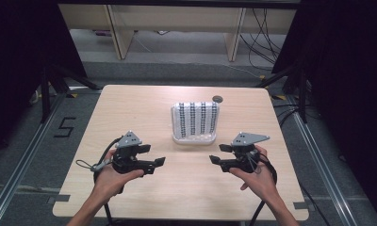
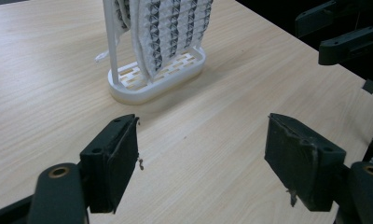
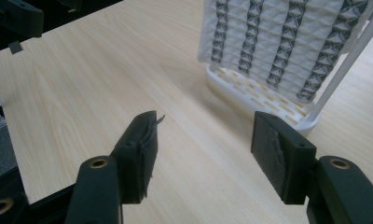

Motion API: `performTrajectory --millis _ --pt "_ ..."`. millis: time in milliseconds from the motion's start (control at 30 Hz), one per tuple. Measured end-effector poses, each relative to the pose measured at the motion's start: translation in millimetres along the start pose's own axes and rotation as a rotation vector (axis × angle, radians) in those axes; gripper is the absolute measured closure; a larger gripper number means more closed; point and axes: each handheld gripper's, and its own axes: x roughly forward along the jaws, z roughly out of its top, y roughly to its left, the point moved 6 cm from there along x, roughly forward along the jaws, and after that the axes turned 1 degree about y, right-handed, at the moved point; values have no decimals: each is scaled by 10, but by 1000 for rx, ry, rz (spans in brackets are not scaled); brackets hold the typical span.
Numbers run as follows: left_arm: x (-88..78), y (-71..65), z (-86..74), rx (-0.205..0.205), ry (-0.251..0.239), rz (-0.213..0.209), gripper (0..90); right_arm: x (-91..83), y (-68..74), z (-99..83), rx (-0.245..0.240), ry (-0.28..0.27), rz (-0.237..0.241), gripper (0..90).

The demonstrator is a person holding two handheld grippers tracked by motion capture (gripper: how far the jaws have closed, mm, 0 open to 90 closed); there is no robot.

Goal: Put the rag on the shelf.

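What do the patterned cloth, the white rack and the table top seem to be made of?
White cloth with black patterned stripes: seemingly quilted textile, matt, with a puckered surface. White slotted rack: probably moulded plastic, smooth, with a slight sheen. Pale rectangular table top: wood or wood-look laminate, with printed-looking grain lines and a smooth finish.

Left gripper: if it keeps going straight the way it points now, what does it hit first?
Probably the white rack holding the patterned cloth: it lies ahead of the open left gripper, slightly off-centre, bare table between. Depth uncertain.

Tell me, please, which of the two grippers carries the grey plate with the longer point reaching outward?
The right gripper: its grey plate stretches into a long tip toward the table's right edge, while the left gripper carries a compact triangle.
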Motion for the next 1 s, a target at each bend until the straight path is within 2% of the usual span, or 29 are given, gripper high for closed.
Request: performTrajectory --millis 67,100,133,200,267,333,367,400,433,467,533,600,633,700,733,800,900,933,967,1000 --pt "-10 -22 -17 -3 -2 -5 250 7 33 -33 29 9 6 418" --pt "-12 -33 -26 -3 -1 -8 250 19 20 -49 13 5 4 417" --pt "-9 -51 -43 -1 -2 -21 250 23 34 -63 28 3 6 417" --pt "-6 -68 -77 2 5 -13 250 37 43 -105 39 8 9 417" --pt "-2 -71 -108 2 10 -17 250 58 27 -145 25 10 6 417" --pt "7 -73 -133 -3 8 -19 250 76 52 -175 41 18 18 415" --pt "12 -71 -146 -1 4 -24 250 89 38 -184 15 15 23 415" --pt "3 -71 -163 2 8 -17 251 80 71 -208 61 29 16 413" --pt "14 -75 -171 1 -5 -25 253 86 40 -208 18 21 10 412" --pt "10 -76 -198 6 9 -21 254 85 71 -222 47 26 18 411" --pt "13 -73 -238 3 13 -24 253 79 88 -244 53 31 21 411" --pt "10 -64 -272 2 15 -13 254 79 100 -276 52 36 23 410" --pt "12 -63 -284 0 16 -19 253 86 86 -280 29 26 15 410" --pt "6 -56 -317 -2 25 -16 254 83 96 -303 35 38 25 410" --pt "8 -53 -331 -5 21 -9 253 83 117 -324 53 44 26 410" --pt "10 -50 -359 -9 24 -19 254 88 103 -346 41 40 21 408" --pt "9 -44 -402 -3 36 -19 254 92 123 -385 64 45 24 405" --pt "15 -45 -420 -4 38 -16 254 91 107 -396 49 50 22 403" --pt "24 -50 -427 -10 31 -12 254 87 124 -418 68 62 28 402" --pt "22 -46 -442 -2 39 -8 253 100 104 -423 48 49 20 401"
